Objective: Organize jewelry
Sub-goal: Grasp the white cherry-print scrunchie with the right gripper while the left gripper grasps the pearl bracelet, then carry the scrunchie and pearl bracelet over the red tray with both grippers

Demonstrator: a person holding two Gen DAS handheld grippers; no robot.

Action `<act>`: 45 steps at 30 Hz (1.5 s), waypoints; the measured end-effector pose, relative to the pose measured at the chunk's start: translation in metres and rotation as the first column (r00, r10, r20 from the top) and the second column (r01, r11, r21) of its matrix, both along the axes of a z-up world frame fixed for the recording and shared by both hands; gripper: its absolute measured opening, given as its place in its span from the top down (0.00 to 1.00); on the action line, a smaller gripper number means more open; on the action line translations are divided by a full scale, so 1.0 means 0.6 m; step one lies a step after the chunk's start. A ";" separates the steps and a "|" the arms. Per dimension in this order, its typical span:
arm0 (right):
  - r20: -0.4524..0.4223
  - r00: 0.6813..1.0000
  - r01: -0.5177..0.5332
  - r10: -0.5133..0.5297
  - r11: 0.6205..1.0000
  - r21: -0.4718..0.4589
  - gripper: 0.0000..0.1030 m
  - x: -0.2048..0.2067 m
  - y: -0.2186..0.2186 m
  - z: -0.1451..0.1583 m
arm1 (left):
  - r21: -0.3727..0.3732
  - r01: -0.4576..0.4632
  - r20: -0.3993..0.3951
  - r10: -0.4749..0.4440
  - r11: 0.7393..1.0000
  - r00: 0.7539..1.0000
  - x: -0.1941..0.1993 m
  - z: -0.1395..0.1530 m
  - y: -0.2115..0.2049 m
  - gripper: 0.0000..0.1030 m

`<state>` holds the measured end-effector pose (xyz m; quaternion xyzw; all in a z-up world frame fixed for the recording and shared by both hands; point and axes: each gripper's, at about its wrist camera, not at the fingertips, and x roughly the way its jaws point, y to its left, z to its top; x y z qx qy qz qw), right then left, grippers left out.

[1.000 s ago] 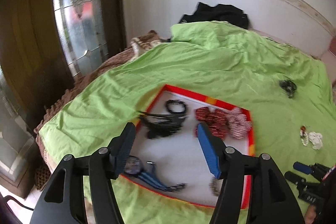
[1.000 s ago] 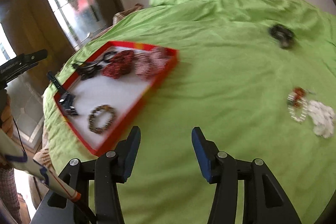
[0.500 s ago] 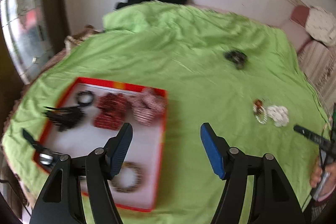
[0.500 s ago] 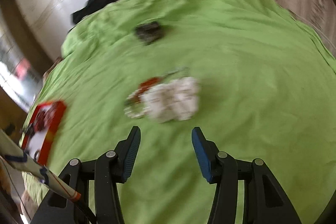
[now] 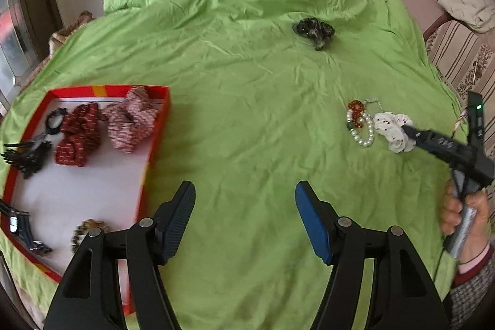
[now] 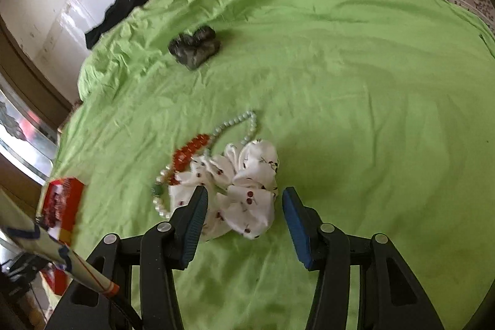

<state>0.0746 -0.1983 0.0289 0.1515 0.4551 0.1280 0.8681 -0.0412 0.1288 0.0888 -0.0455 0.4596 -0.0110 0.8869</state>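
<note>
Green bedsheet (image 5: 247, 119) spread wide, with a red-rimmed tray (image 5: 156, 141) at its left edge and loose pieces lying toward its right edge. Swung away from the tray within the last second: right gripper (image 6: 243, 215) gone from facing the tray's near side to hanging directly over a white cherry-print scrunchie (image 6: 244, 187), fingers spread apart and straddling it, nothing pinched yet. Seen from the left wrist as a black tool (image 5: 442, 144) reaching onto that same scrunchie (image 5: 393, 129). Turned too: left gripper (image 5: 244, 221), formerly aimed down into the tray, now pointed across bare sheet, jaws apart and empty, tray off to its left. Lying against the scrunchie on its tray-ward side, a tangle of bead bracelets (image 6: 185, 163), orange, pearl and pale green; well apart toward the far edge, a dark scrunchie (image 6: 195, 48). Already in the tray: red and pink scrunchies (image 5: 105, 129), black hair ties, a watch, a brown bracelet. Judged from this: pickup of the white scrunchie about to begin, three or so loose pieces left to carry over. Worth watching for a bracelet snagging along with the fabric.
</note>
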 end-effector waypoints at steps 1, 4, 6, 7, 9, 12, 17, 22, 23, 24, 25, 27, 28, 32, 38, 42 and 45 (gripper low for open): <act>-0.021 1.000 -0.008 0.009 1.000 0.003 0.83 0.003 0.001 -0.007 | -0.008 0.001 -0.002 -0.001 1.000 1.000 0.007 -0.001 -0.006 0.36; -0.040 0.999 0.003 -0.003 1.000 0.006 0.91 -0.004 -0.009 -0.001 | -0.051 0.023 -0.008 -0.023 0.998 1.000 0.037 -0.007 -0.032 0.36; -0.014 1.000 0.014 -0.015 0.998 -0.056 0.91 -0.017 -0.018 0.017 | -0.080 0.051 -0.013 -0.052 0.996 0.999 0.060 -0.013 -0.056 0.36; -0.004 1.000 0.019 -0.019 0.997 -0.071 0.91 -0.020 -0.022 0.022 | -0.092 0.070 -0.019 -0.072 0.993 0.997 0.075 -0.019 -0.071 0.36; 0.012 0.999 0.039 -0.038 0.992 -0.121 0.91 -0.034 -0.039 0.033 | -0.097 0.099 -0.032 -0.102 0.990 0.994 0.103 -0.029 -0.098 0.36; 0.025 0.998 0.055 -0.052 0.987 -0.154 0.91 -0.050 -0.067 0.036 | -0.084 0.138 -0.033 -0.142 0.987 0.989 0.146 -0.040 -0.136 0.37; 0.000 0.999 0.037 -0.038 0.990 -0.134 0.87 -0.049 -0.089 0.020 | -0.106 0.183 -0.070 -0.191 0.977 0.979 0.210 -0.073 -0.185 0.53; -0.002 0.999 0.033 -0.034 0.988 -0.151 0.76 -0.041 -0.094 0.007 | -0.021 0.205 -0.087 -0.206 0.979 0.975 0.223 -0.113 -0.223 0.57; -0.006 0.999 0.033 -0.035 0.988 -0.150 0.74 -0.038 -0.094 0.002 | 0.005 0.213 -0.079 -0.211 0.977 0.974 0.222 -0.114 -0.230 0.57; -0.010 0.999 0.032 -0.033 0.988 -0.151 0.73 -0.036 -0.093 -0.001 | 0.033 0.222 -0.075 -0.219 0.975 0.973 0.221 -0.115 -0.237 0.57; -0.013 0.999 0.028 -0.031 0.988 -0.154 0.73 -0.033 -0.090 -0.004 | 0.064 0.233 -0.072 -0.228 0.970 0.971 0.218 -0.117 -0.244 0.57; -0.010 0.999 0.028 -0.030 0.985 -0.168 0.73 -0.029 -0.084 -0.010 | 0.132 0.240 -0.067 -0.233 0.962 0.970 0.211 -0.119 -0.252 0.70; -0.010 0.999 0.029 -0.031 0.985 -0.171 0.73 -0.027 -0.083 -0.012 | 0.192 0.238 -0.066 -0.229 0.952 0.971 0.207 -0.121 -0.255 0.79; -0.013 0.999 0.041 -0.044 0.983 -0.177 0.78 -0.024 -0.080 -0.013 | 0.180 0.163 -0.076 -0.151 0.970 0.986 0.204 -0.109 -0.215 0.89; -0.015 1.000 0.022 -0.025 0.986 -0.167 0.87 -0.037 -0.069 -0.008 | 0.218 0.035 -0.090 -0.016 0.975 0.996 0.165 -0.107 -0.103 0.89; 0.014 1.000 0.016 -0.014 0.991 -0.136 0.89 -0.052 -0.060 0.011 | 0.217 0.001 -0.056 0.012 0.976 0.998 0.110 -0.087 -0.049 0.89; 0.069 0.998 0.011 -0.002 0.993 -0.120 0.89 -0.071 -0.049 0.039 | 0.164 0.004 0.017 -0.007 0.987 1.000 0.066 -0.038 -0.028 0.89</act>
